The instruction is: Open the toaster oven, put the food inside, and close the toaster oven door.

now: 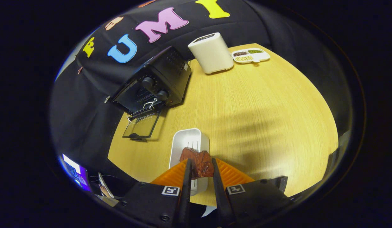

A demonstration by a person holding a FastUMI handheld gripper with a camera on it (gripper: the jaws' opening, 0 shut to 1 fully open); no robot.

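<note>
A reddish-brown piece of meat [198,163] sits between my two fingers, and my gripper [200,169] is shut on it, both fingers pressing its sides. It hangs just over a white rectangular tray [187,142] on the wooden table [262,110]. Beyond the tray, at the table's far left, stands a black toaster oven [154,84] with two knobs. Its glass door [142,125] is folded down flat toward me, and a wire rack [144,110] shows at the oven's mouth.
A white boxy appliance [211,52] stands at the back of the table beside the oven. To its right lies a white divided dish [250,55] with small foods. Black cloth hangs behind the table. A lit screen [74,169] glows low beside the table's near edge.
</note>
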